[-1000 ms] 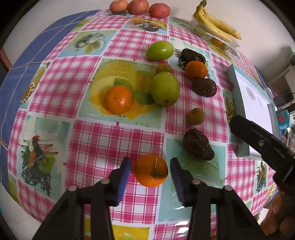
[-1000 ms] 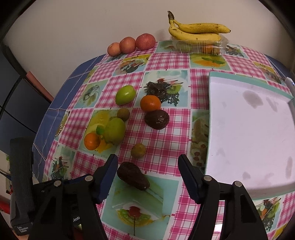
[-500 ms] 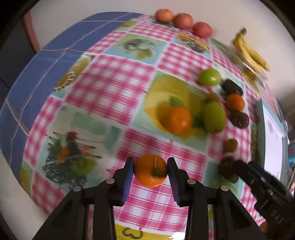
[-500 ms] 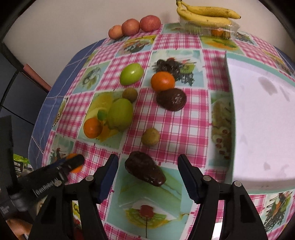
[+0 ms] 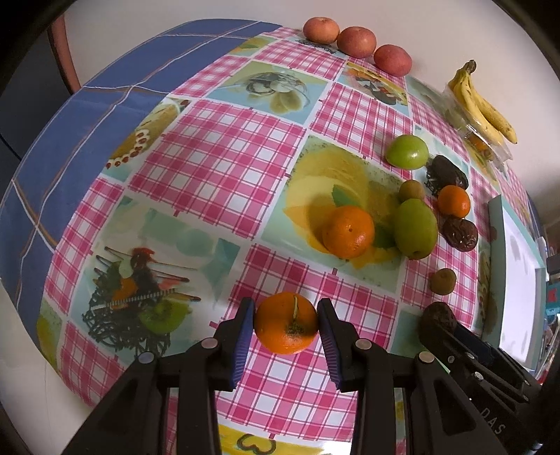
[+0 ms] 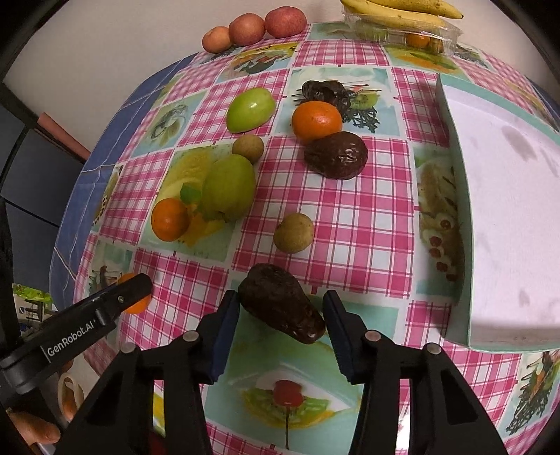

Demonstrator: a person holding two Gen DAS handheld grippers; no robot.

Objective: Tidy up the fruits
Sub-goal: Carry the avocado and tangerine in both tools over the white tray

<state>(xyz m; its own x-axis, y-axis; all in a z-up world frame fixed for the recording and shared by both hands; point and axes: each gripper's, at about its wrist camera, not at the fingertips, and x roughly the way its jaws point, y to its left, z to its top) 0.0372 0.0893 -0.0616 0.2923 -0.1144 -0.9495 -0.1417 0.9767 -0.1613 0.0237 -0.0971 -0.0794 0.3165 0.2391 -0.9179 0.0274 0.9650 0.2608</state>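
Holding the orange point(image 5: 286, 322) clenched in our left claw point(image 5: 285, 323), we risk it rolling out if the pads sit off-centre. Our right claw point(image 6: 281, 320) is released around the dark avocado point(image 6: 281, 308) on the desk point(image 6: 350, 217); closing skewed could squirt it sideways. A second ago the left claw gaped around the orange

The tabletop point(image 5: 227, 168) is covered in pink-and-white check set with pale turquoise picture squares, and a plain blue band with thin light lines is seen along its edge. The held orange point(image 5: 286, 322) is coloured bright orange with a green stem mark. The avocado point(image 6: 281, 306) is shown dark brown, nearly black. Two green fruits point(image 6: 229, 187) and three reddish apples point(image 6: 246, 28) are seen. The bananas point(image 5: 484, 105) are yellow, perhaps brown-speckled. The tray point(image 6: 458, 210) is rimmed in mint around white.
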